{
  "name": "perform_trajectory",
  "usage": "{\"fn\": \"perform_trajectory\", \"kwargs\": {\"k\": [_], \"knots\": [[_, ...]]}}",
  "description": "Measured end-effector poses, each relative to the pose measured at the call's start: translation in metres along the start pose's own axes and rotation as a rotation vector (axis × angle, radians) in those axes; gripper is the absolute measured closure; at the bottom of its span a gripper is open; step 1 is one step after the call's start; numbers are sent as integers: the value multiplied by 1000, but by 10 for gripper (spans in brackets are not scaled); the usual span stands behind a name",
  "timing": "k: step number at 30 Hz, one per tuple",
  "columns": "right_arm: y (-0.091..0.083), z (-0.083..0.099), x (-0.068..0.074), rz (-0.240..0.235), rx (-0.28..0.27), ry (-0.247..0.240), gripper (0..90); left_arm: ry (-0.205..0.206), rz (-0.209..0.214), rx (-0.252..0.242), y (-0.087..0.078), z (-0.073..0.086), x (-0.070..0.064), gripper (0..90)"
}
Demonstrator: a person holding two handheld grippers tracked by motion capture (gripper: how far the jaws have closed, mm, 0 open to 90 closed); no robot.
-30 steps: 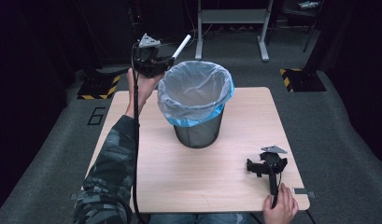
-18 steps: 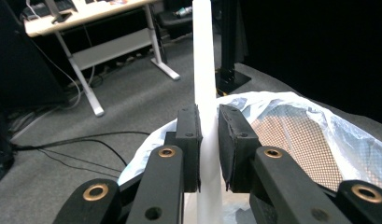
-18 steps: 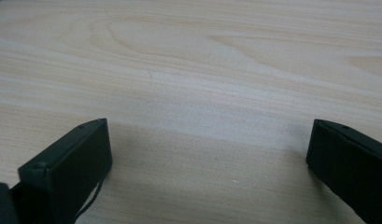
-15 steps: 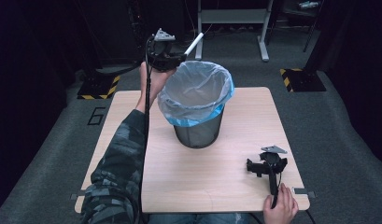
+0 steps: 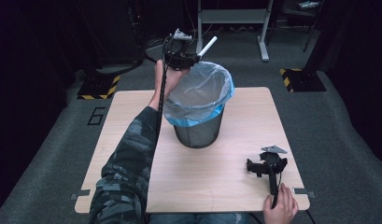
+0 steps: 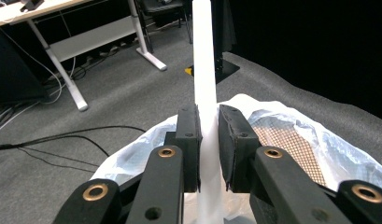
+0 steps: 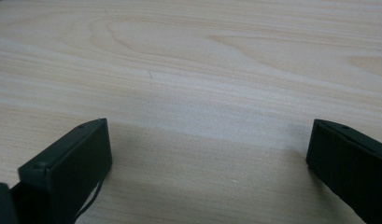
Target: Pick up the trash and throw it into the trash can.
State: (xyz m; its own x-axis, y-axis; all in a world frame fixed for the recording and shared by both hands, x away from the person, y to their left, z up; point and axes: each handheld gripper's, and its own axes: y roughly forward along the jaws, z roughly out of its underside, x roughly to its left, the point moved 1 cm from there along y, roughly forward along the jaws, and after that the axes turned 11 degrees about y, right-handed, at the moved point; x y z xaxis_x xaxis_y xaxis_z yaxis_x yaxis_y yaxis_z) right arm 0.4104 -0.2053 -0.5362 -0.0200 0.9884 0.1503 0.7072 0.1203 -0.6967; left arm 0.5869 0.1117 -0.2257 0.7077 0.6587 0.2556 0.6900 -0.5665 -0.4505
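Note:
A black mesh bin (image 5: 198, 133) lined with a pale blue plastic bag (image 5: 200, 95) stands in the middle of the wooden table (image 5: 132, 121). My left gripper (image 5: 193, 57) is raised over the bin's far left rim, shut on a white tube (image 5: 208, 46) that sticks up and to the right. In the left gripper view the white tube (image 6: 203, 79) runs up between the two pads (image 6: 187, 140), with the bag (image 6: 282, 135) just beyond. My right gripper (image 5: 265, 163) rests low on the table near the front right corner, open, with bare wood (image 7: 202, 93) between its jaws.
A white-legged desk (image 5: 230, 18) stands on the grey floor behind the table. Yellow-and-black striped blocks (image 5: 300, 79) sit on the floor at the far left and far right. Cables (image 6: 53, 140) lie on the carpet past the bin.
My left gripper has carried the white tube up and to the right, from beside the bin's left rim to above it. The right gripper has stayed still.

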Motion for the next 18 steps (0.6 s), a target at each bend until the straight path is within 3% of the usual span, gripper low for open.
{"fn": "perform_trajectory", "kwargs": {"k": [10,14,18], "knots": [[0,0,0,0,0,0,0,-12,11,41,21,-5,-5,762],[0,0,0,0,0,0,0,-31,7,94,22,-3,-3,393],[0,0,0,0,0,0,0,-43,25,110,11,4,2,229]]}}
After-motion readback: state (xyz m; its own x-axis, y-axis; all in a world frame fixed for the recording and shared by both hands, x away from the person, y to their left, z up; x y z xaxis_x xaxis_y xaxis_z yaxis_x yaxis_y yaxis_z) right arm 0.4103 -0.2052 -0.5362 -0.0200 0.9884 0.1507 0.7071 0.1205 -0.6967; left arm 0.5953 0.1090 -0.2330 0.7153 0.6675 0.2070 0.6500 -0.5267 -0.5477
